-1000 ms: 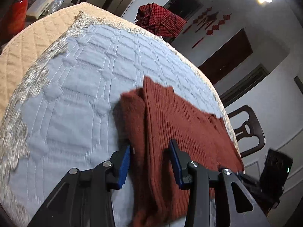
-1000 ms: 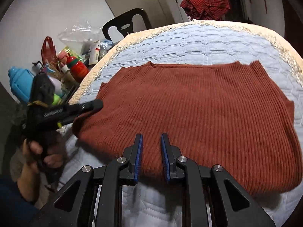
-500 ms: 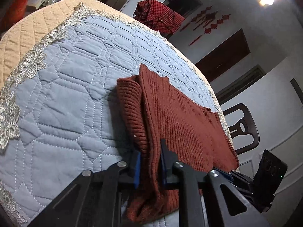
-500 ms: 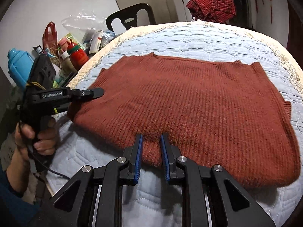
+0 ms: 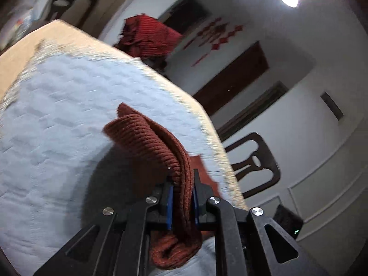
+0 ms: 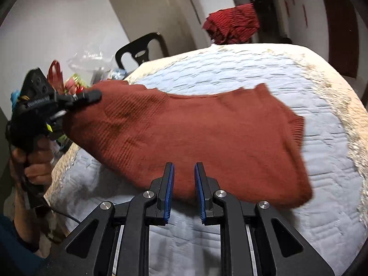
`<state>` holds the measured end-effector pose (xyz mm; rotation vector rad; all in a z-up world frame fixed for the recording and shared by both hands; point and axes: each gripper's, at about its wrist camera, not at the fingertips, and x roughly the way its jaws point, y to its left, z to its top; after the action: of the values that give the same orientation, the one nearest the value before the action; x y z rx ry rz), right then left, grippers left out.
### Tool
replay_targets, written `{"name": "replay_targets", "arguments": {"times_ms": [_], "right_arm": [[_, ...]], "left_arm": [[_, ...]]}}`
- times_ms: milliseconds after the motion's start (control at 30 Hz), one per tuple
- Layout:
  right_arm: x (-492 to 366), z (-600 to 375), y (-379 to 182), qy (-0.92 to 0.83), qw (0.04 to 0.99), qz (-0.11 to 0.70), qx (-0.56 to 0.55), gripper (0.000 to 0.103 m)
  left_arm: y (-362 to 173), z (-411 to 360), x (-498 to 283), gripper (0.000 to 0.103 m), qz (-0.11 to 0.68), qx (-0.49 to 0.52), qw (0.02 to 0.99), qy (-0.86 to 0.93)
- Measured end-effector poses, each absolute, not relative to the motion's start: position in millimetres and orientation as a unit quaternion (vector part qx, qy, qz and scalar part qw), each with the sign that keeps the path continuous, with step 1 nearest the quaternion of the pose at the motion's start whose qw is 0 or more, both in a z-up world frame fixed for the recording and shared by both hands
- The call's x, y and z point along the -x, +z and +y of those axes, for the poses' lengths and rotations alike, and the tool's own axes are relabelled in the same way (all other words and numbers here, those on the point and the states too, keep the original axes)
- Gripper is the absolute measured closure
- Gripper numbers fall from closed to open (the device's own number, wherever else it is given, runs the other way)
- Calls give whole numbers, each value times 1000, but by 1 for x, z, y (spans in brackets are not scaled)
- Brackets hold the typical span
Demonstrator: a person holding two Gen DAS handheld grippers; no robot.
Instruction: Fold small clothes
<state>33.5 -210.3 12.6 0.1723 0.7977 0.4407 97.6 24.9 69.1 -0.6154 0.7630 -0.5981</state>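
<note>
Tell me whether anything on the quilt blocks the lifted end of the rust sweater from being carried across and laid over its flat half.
Nothing visible does. The left gripper is shut on the sweater; the flat half and quilt around it carry nothing else.

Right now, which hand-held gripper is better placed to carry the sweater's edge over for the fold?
Probably the left. The left hand-held gripper is clamped on the rust sweater, lifting its edge off the quilted table cover. The right hand-held gripper sits at the near hem; no cloth shows between its pads.
</note>
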Motion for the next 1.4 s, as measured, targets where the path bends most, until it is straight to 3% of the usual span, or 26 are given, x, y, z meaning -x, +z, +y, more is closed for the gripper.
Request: {"name": "replay_targets", "arguments": {"times_ms": [200, 467, 700, 767, 833, 1033, 1400], "right_arm": [[-29, -243, 19, 188, 903, 371, -104, 84], [-25, -285, 10, 164, 898, 378, -153, 84], [-21, -306, 8, 191, 888, 356, -220, 80], [-22, -312, 8, 203, 881, 350, -246, 61], [-21, -316, 9, 219, 874, 337, -273, 55], [-26, -322, 8, 278, 836, 331, -337, 54], [-59, -308, -12, 273, 804, 396, -350, 54]], "left_arm": [[76, -50, -116, 89, 381, 265, 822, -330], [23, -133, -137, 86, 480, 226, 768, -358], [59, -115, -113, 62, 421, 229, 783, -397], [68, -105, -107, 61, 401, 217, 803, -383], [70, -91, -103, 61, 391, 203, 824, -356], [43, -69, -98, 61, 412, 193, 833, -314], [25, -75, -93, 61, 415, 156, 841, -310]]}}
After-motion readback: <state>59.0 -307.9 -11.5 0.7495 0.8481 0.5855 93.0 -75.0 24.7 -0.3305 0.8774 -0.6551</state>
